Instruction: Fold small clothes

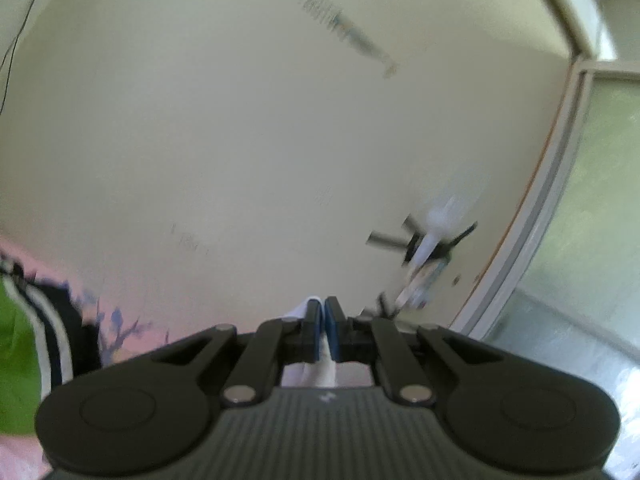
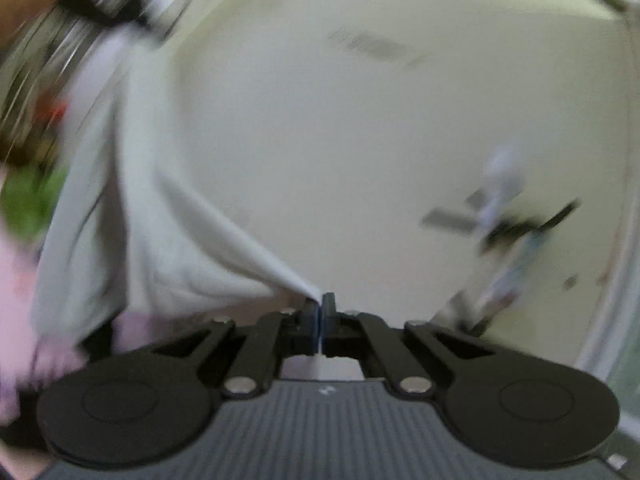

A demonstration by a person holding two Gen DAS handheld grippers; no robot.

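Observation:
In the left wrist view my left gripper (image 1: 323,304) is shut on a white cloth (image 1: 308,307); a fold of it sticks out beside the blue pads and more hangs below them. In the right wrist view my right gripper (image 2: 321,300) is shut on a corner of the same kind of white garment (image 2: 120,216). The garment stretches up and to the left from the pinched corner in a wide, blurred sheet. Both grippers point roughly level toward a pale wall.
A pale wall (image 1: 240,140) fills both views. A blurred black and white fixture (image 1: 428,248) is mounted on it at the right. A door or window frame (image 1: 560,200) runs down the right edge. Pink, green and dark striped fabrics (image 1: 48,320) lie at the lower left.

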